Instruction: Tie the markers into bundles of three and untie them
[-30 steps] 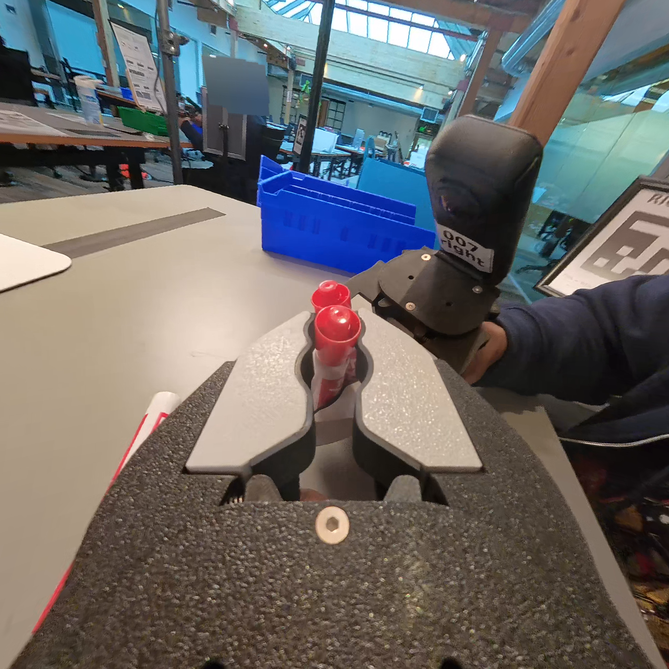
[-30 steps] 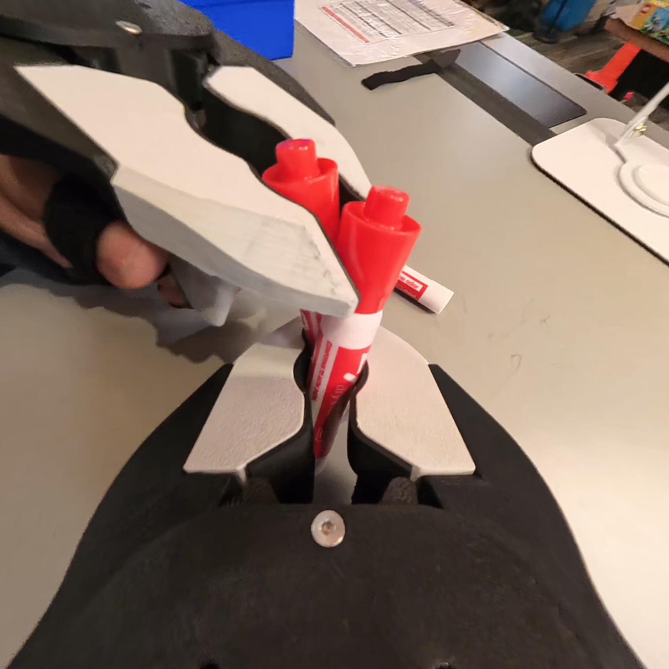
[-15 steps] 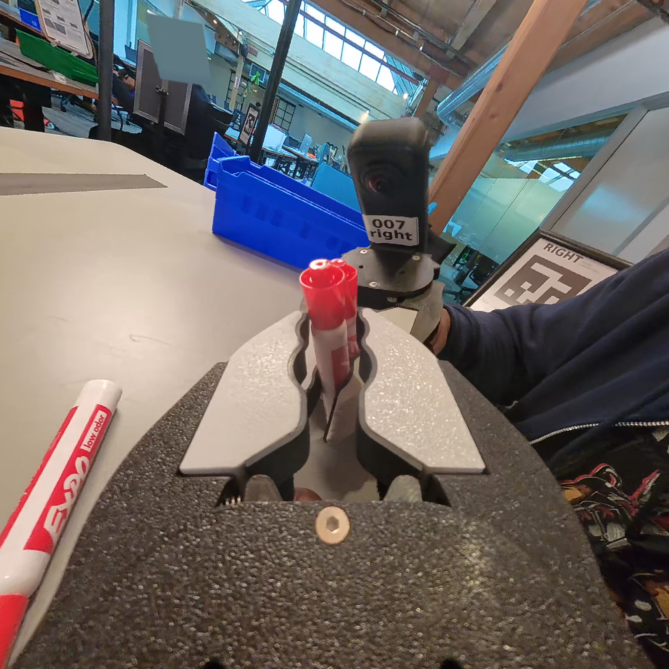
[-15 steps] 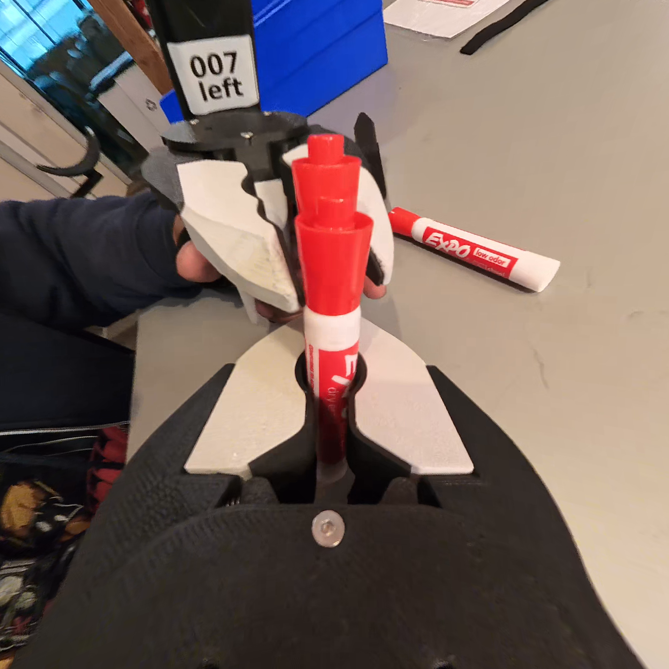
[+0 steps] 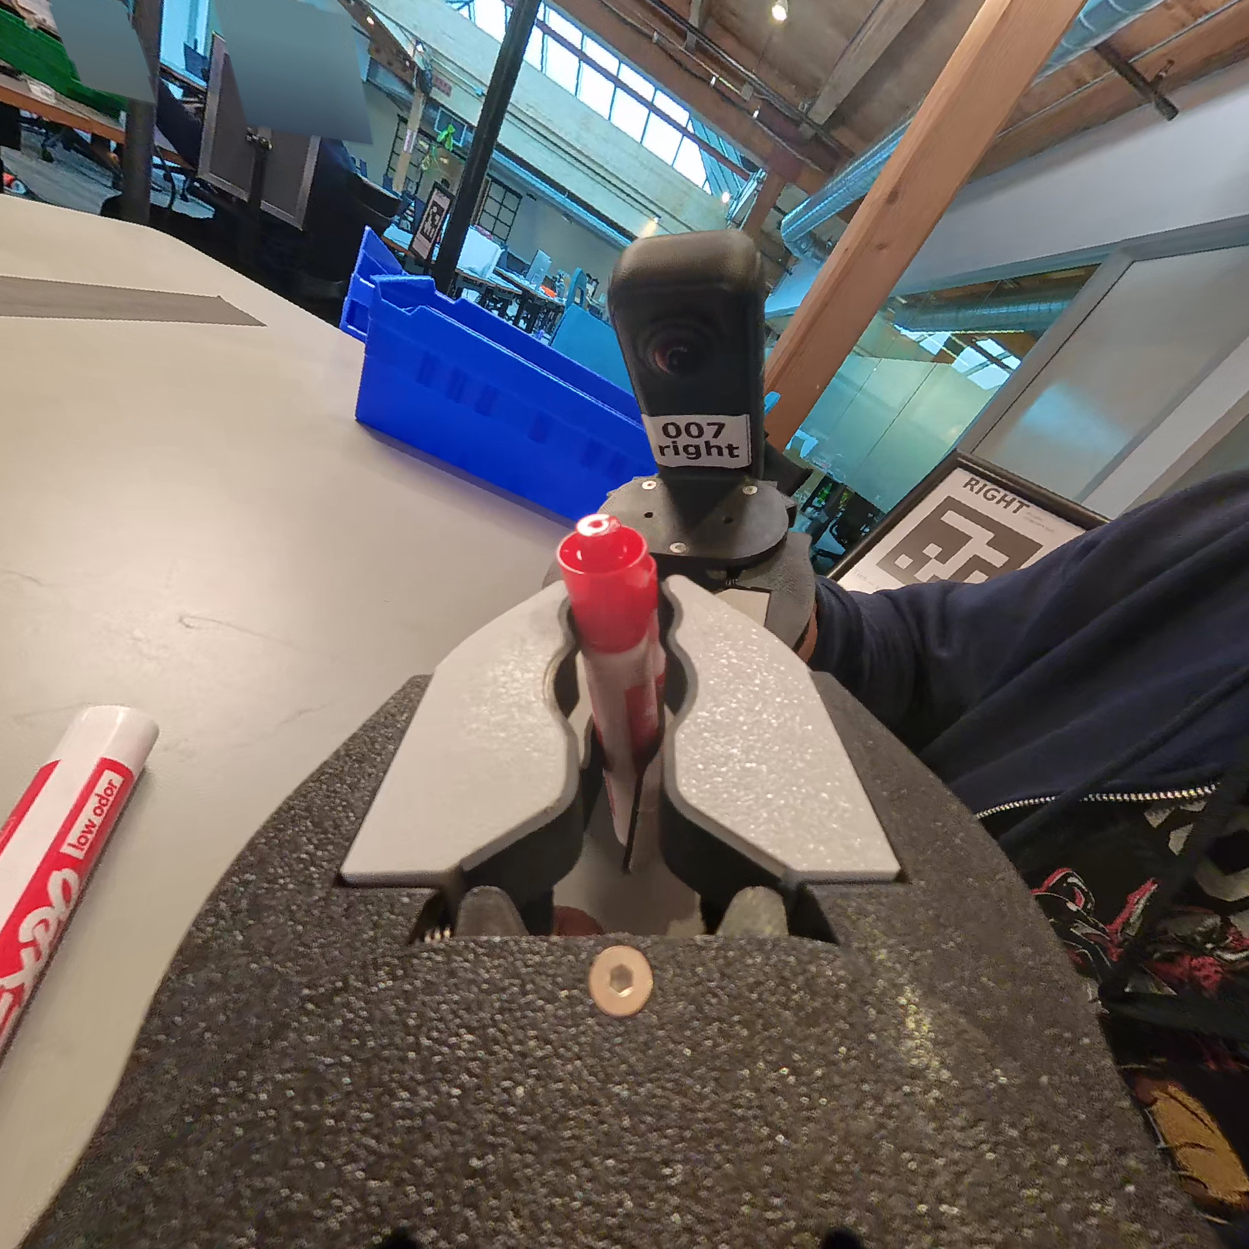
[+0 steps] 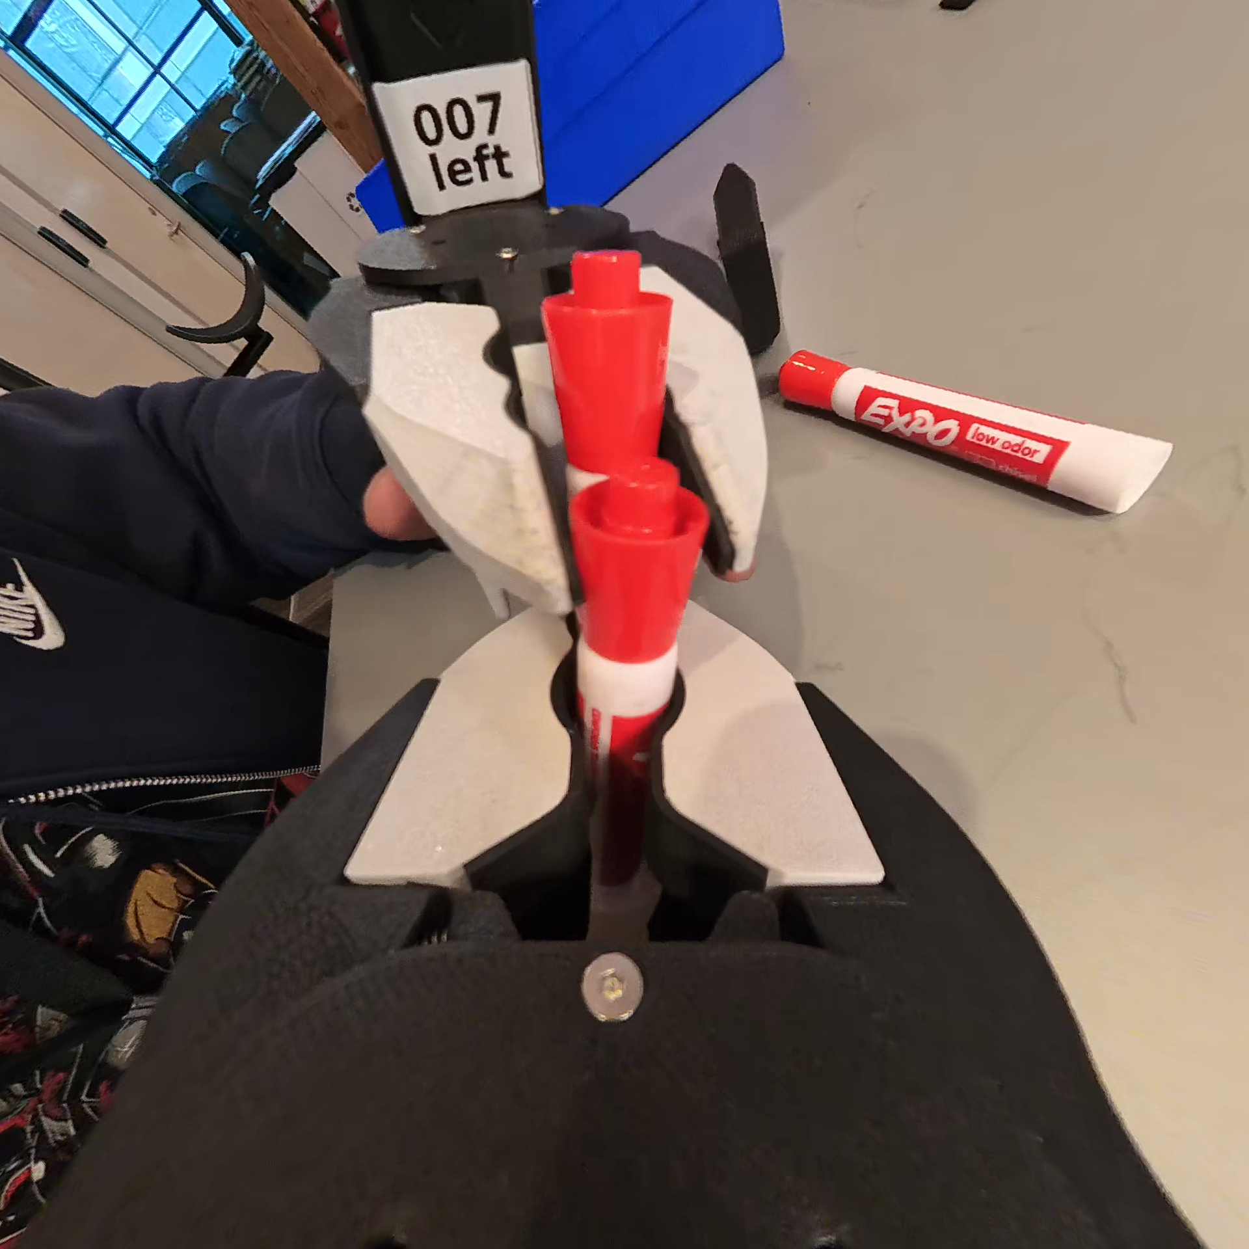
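Note:
My left gripper [image 5: 616, 608] is shut on an upright red-capped marker [image 5: 608, 588]. A thin black strap [image 5: 632, 824] hangs between its fingers. My right gripper [image 6: 618, 676] is shut on a second upright red marker [image 6: 635, 574]. In the right wrist view the left gripper [image 6: 639, 581] faces mine, its fingers [image 6: 473, 473] clamping the farther marker [image 6: 608, 358], which stands just behind and touching my own. The right gripper's camera housing [image 5: 689, 351] rises behind the markers. A third red marker lies loose on the grey table [image 5: 203, 541], seen in both views [image 5: 61, 858] [image 6: 973, 432].
A blue bin [image 5: 486, 399] stands on the table beyond the grippers; it also shows in the right wrist view [image 6: 649, 81]. A black strap-like piece [image 6: 740, 270] stands behind the left gripper. A framed code sign [image 5: 973, 541] and the person's dark sleeve [image 5: 1014, 676] are at the right. The table edge is near the person. Some 7 cm of space lies between my two pairs of fingers.
Both grippers turned to face each other, lining the two markers up one behind the other. The left jaws loosened briefly, then closed on its marker again. The loose marker stayed on the table.

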{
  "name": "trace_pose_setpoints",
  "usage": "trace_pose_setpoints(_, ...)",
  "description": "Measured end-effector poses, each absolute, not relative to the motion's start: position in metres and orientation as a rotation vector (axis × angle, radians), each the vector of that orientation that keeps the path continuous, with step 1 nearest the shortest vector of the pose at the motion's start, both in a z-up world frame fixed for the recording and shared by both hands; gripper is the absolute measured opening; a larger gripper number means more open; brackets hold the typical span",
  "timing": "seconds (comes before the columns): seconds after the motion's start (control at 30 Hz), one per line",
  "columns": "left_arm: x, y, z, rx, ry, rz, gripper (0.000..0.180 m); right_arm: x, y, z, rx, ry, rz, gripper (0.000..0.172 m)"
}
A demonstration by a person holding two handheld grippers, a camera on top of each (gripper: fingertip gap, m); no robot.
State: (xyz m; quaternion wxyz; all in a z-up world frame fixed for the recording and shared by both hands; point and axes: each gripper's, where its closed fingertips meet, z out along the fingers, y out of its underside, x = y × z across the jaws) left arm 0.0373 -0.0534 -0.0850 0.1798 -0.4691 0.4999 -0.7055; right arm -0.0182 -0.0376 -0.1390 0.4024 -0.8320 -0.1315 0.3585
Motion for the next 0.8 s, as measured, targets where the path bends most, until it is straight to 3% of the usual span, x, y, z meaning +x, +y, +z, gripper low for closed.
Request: trace_pose_setpoints(0.8, 0.040, -0.026, -0.078, -1.486, 1.136, -2.057, 0.017, -0.002, -0.029, -0.143, -2.103, -0.285, 0.760, 0.017)
